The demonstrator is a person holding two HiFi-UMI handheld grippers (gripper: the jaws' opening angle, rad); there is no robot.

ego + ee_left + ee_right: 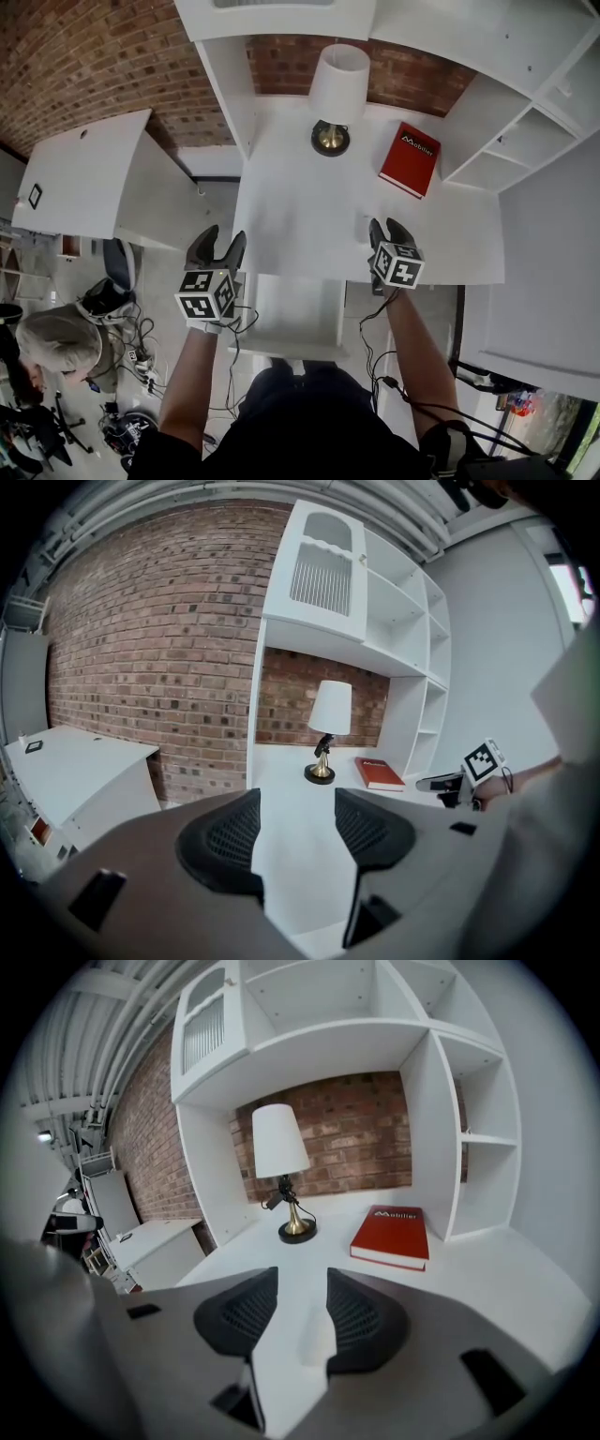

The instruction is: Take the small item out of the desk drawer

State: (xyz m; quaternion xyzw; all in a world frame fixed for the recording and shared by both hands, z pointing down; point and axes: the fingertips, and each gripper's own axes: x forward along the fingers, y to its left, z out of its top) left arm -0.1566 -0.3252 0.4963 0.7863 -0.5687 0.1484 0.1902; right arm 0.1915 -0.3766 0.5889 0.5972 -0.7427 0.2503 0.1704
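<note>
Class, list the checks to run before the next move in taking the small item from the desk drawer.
1. Left gripper jaws apart, nothing between: ok.
2. Right gripper jaws apart: ok.
3. White desk drawer pulled open: ok.
4. Small item seen inside drawer: cannot tell.
5. White-shaded brass lamp and red hardcover book clear of both grippers: ok.

Pretty much all white here: desk [309,206] and shelves [525,103]. Reddish-brown brick wall [84,56], red book [410,159] with white lettering, lamp [337,89] with white shade, gold base. On the left gripper [223,236] and right gripper [387,226]: black jaws, black-and-white marker squares.
</note>
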